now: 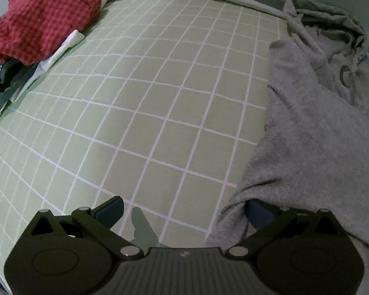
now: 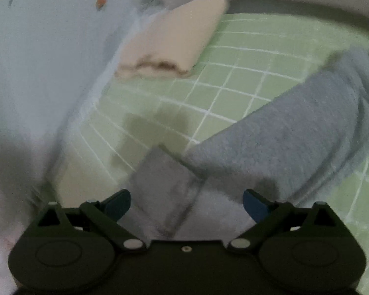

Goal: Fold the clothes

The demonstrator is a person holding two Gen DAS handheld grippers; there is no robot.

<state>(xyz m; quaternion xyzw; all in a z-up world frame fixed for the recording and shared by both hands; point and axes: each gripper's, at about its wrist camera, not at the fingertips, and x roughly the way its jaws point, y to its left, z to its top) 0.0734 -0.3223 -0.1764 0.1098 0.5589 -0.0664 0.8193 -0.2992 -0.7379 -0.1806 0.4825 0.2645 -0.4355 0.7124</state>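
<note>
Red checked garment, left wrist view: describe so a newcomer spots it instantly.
Start at the green gridded sheet and go to its far left corner. The red checked garment tops a heap of darker clothes there, the only red thing; the grey hoodie lies opposite.

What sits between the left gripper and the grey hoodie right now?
Nothing visible. The left gripper is open, and the grey hoodie edge already drapes over its right finger. The red checked pile lies far off on the green sheet.
</note>
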